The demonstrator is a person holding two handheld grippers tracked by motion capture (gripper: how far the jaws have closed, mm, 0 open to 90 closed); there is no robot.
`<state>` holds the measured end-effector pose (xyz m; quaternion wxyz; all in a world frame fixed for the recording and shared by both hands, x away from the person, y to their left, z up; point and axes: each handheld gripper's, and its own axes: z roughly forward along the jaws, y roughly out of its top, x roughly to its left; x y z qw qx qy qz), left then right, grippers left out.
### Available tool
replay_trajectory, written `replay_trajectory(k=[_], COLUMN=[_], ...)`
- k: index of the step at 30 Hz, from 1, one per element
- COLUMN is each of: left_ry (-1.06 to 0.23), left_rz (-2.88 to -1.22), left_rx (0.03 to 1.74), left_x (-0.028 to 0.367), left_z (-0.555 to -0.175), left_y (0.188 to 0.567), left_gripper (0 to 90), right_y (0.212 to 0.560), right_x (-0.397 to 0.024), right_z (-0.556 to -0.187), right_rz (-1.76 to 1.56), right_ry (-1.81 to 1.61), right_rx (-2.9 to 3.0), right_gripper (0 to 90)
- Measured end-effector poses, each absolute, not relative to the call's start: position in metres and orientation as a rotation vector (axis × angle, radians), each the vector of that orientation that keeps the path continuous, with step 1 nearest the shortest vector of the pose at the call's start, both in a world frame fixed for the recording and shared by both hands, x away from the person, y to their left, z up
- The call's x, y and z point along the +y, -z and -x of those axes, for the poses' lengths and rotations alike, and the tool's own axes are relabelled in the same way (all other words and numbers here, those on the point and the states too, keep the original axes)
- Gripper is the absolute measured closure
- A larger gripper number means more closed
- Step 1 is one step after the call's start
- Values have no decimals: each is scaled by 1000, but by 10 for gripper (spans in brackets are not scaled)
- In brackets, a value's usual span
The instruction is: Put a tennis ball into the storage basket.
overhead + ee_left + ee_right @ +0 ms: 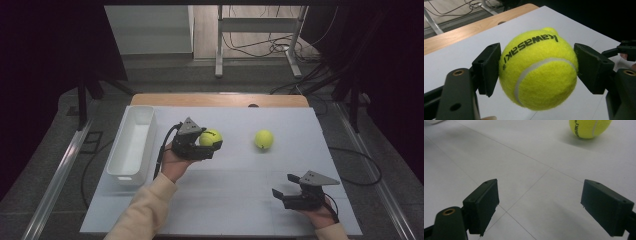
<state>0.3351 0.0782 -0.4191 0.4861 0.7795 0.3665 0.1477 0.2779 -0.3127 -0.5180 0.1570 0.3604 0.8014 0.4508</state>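
Tennis ball (537, 68) — fuzzy yellow-green, white seam, black "kawasaki" print.

Fuzzy yellow-green tennis ball (537, 68) with a white seam and black "kawasaki" lettering, clamped between two black pads, raised off the white tabletop. Printed side turned upward, seam curving across the front.

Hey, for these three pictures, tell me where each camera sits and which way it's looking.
High view: above the person's side, looking forward and down on the table; both forearms and tools show.
Left gripper view: rides the left tool, looking along its jaws, shut on a tennis ball.
Right gripper view: rides the right tool, jaws open, facing the second ball.
Shared: both balls appear in the high view too.
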Motion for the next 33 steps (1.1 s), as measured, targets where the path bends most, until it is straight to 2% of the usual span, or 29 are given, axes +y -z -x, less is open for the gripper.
replay_trajectory(k=[33], left_ry=[-431], left_rz=[-1852], left_rx=[932], left_x=[108], left_z=[-332], left_y=[410], left_gripper=[262], right_y=[518], right_x=[-313], right_z=[-278], right_rz=[-1032], right_ry=[-1285], right_rx=[2293], right_gripper=[156])
